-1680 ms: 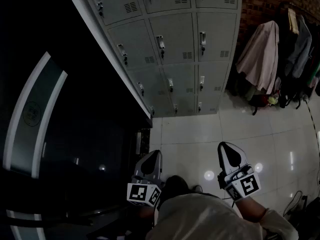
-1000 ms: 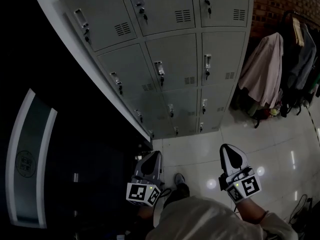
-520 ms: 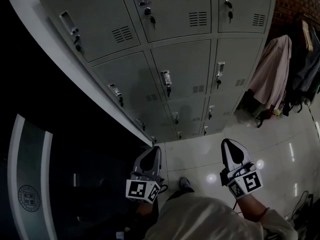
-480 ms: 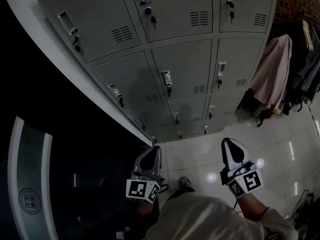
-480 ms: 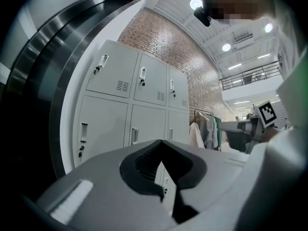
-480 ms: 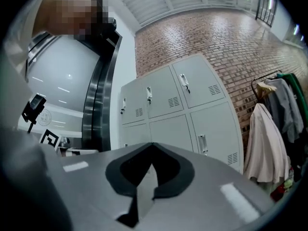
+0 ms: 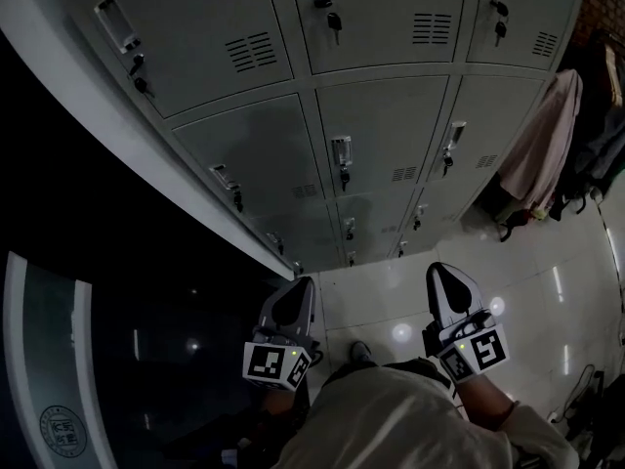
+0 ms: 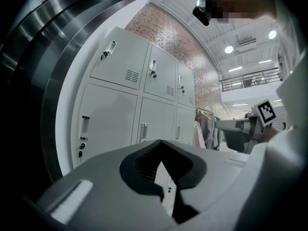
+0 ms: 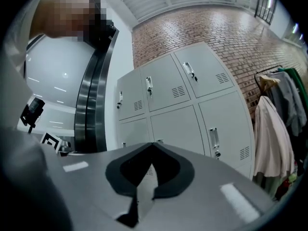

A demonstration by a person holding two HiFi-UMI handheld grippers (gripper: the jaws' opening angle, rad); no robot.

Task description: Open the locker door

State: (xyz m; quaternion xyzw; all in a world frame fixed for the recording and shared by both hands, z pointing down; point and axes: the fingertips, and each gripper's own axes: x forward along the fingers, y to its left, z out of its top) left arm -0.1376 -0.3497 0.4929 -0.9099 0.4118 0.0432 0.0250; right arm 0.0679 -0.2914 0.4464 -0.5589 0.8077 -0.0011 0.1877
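A bank of grey metal lockers (image 7: 376, 135) fills the top of the head view, every door closed, each with a small handle (image 7: 341, 150) and key lock. Both grippers hang low in front of it, apart from the doors and touching nothing. My left gripper (image 7: 298, 283) is shut, its tips meeting on nothing in the left gripper view (image 8: 160, 141). The right gripper (image 7: 437, 270) is shut and empty too (image 9: 153, 143). The lockers (image 8: 110, 124) stand ahead of the left jaws, and the same lockers (image 9: 178, 124) show beyond the right jaws.
Coats (image 7: 547, 145) hang on a rack right of the lockers. A dark curved wall (image 7: 117, 291) runs along the left. Glossy white floor tiles (image 7: 391, 296) lie between me and the lockers. A brick wall (image 9: 216, 28) rises behind them.
The lockers have grown larger and nearer in the head view as I move toward them. Both grippers keep their places in front of me, still shut.
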